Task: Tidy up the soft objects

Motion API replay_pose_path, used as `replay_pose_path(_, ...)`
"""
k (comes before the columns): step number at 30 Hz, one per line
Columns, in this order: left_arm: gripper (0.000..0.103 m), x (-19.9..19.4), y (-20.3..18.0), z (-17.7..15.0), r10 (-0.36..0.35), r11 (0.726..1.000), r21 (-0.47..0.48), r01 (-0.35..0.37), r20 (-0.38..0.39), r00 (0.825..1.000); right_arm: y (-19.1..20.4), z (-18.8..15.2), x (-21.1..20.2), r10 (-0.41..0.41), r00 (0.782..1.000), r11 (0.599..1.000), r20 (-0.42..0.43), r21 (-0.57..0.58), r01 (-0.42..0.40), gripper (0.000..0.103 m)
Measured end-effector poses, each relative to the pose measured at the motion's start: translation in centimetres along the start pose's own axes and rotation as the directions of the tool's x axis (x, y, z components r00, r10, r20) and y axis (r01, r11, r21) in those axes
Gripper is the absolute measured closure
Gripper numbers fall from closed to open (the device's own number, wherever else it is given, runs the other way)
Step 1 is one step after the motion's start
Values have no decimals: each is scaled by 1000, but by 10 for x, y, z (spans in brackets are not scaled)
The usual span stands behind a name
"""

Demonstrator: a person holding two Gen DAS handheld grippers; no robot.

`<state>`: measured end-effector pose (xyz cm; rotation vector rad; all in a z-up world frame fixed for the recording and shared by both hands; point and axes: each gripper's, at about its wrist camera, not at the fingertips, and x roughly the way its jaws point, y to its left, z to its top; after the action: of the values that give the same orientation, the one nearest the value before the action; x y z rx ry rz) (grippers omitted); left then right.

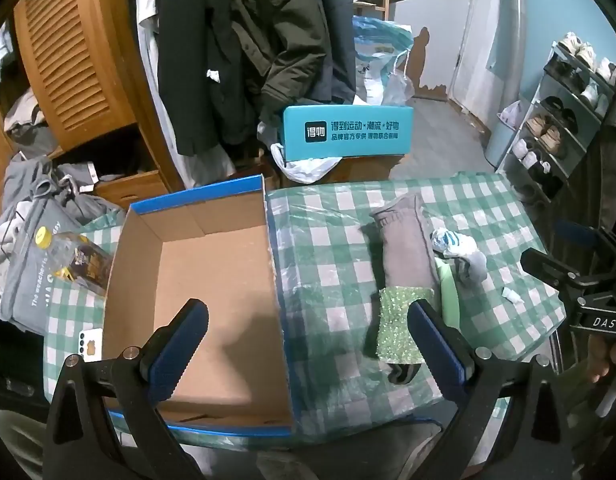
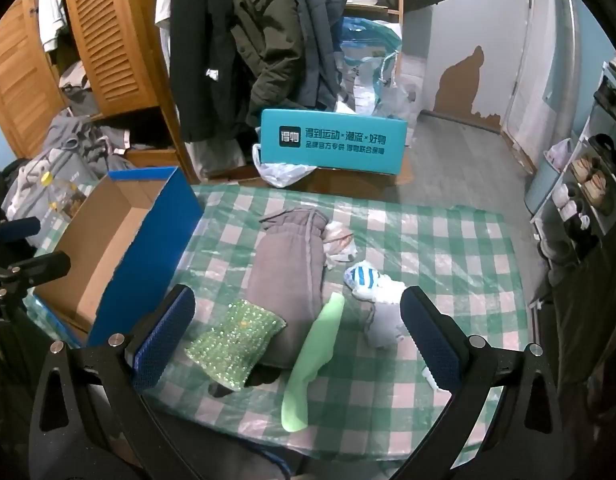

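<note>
An empty blue-sided cardboard box [image 1: 212, 280] stands open on the checked table; it also shows at the left of the right wrist view [image 2: 120, 248]. Right of it lie a folded grey garment [image 2: 286, 276], a green sequined cloth [image 2: 236, 340], a light green sock [image 2: 314, 356], a blue-striped white sock [image 2: 366, 276], a grey sock [image 2: 382, 324] and a crumpled white cloth [image 2: 338, 240]. The grey garment [image 1: 406, 248] and sequined cloth [image 1: 400, 322] also show in the left wrist view. My left gripper [image 1: 308, 344] is open above the box's right wall. My right gripper [image 2: 296, 334] is open above the soft items.
The table has a green checked cover [image 2: 448, 248]. A clear bottle with a yellow cap [image 1: 74, 258] and a phone [image 1: 90, 346] lie left of the box. A teal box [image 2: 332, 146], hanging coats [image 2: 244, 40], a wooden wardrobe [image 1: 80, 60] and a shoe rack [image 1: 560, 120] surround the table.
</note>
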<state>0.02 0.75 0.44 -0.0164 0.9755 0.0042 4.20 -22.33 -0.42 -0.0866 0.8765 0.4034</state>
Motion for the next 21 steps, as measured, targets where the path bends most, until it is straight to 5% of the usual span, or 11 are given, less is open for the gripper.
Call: replay_pose_path(21,2,3,-9,-6,4,1000,19,-4,-11,1000,0,-1,-2,-3,1000,1000,0,-3,3,2)
